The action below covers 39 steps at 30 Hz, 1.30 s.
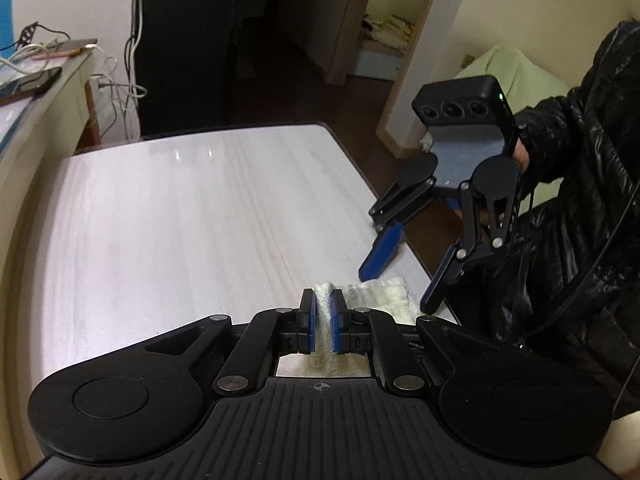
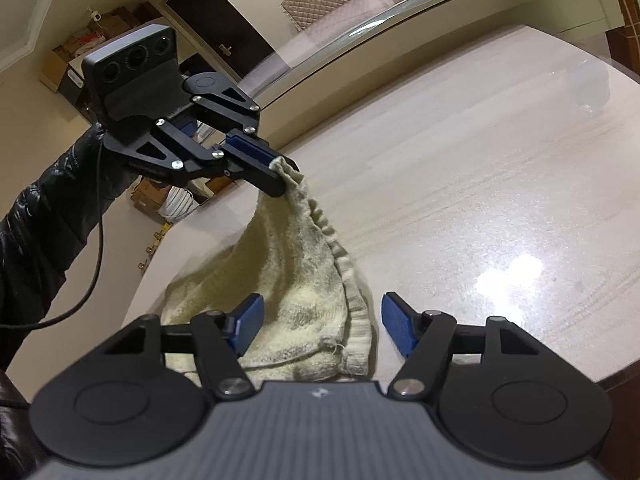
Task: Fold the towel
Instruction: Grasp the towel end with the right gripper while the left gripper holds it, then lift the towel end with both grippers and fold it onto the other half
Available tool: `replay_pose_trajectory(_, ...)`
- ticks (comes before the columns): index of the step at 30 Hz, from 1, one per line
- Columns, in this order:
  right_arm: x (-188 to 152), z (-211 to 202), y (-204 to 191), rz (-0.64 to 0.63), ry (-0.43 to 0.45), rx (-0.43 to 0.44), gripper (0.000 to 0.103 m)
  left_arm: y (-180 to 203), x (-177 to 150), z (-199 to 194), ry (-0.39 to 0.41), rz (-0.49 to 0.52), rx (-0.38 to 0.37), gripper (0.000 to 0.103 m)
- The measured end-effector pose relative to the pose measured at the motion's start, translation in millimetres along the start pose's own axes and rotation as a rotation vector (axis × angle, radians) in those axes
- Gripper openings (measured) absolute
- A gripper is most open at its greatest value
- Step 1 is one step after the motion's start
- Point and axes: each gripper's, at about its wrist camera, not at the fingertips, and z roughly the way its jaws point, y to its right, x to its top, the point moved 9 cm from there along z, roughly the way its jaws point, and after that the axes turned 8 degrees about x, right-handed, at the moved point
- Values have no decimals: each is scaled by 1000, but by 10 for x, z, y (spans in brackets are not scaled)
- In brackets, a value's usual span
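The left gripper [image 2: 282,178], clamped on one towel [image 2: 296,280] corner, lifts it at the frame's upper left; the right gripper [image 2: 320,326] hangs open, nearer the hem trailing onto the table [image 2: 480,200], its jaws straddling it.

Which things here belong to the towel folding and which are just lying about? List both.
Job: towel; left claw, shut on a towel corner; right claw, open; table.
Lying about: phones, cables.

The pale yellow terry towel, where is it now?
The pale yellow terry towel lies at the white table's near edge, one corner lifted by the left gripper.
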Motion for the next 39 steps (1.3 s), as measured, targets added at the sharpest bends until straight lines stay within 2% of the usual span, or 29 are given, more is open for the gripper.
replay_pose_trajectory(2,-17,22,-8,3,-17,1,53,1,-9,-23,7,-1,5,7)
replay_pose_trajectory(4,-57,49,-33,-2,-32,-2,51,2,-15,-32,9,-1,11,7)
replay_pose_trajectory(8,-93,80,-10,52,-55,7,32,-7,-13,4,11,-7,19,7)
replay_pose_trajectory(11,-86,-6,64,153,-43,28,32,-13,-22,0,18,-10,27,7)
replay_pose_trajectory(13,-50,-100,121,190,-30,28,23,-19,-30,2,19,-11,34,7)
replay_pose_trajectory(15,-14,-155,147,196,-28,20,17,-32,-33,14,23,-15,44,7)
replay_pose_trajectory(17,36,-190,143,170,-31,7,15,-41,-41,15,28,-18,51,7)
replay_pose_trajectory(20,195,-223,101,76,-59,-23,14,-117,-58,4,37,-33,86,7)
replay_pose_trajectory(24,528,-254,95,-61,-103,-46,14,-307,-78,-75,62,-79,175,7)
replay_pose_trajectory(28,986,-199,95,-241,-166,-55,14,-515,-122,-163,83,-137,287,7)
replay_pose_trajectory(31,1260,-102,118,-366,-207,-89,14,-666,-152,-263,113,-180,377,7)
replay_pose_trajectory(32,1328,-91,120,-409,-212,-104,14,-687,-152,-286,121,-190,386,7)
replay_pose_trajectory(36,1457,-84,36,-531,-217,-146,14,-689,-173,-424,150,-197,446,7)
replay_pose_trajectory(39,1352,-92,-219,-626,-213,-166,14,-571,-192,-515,157,-186,451,8)
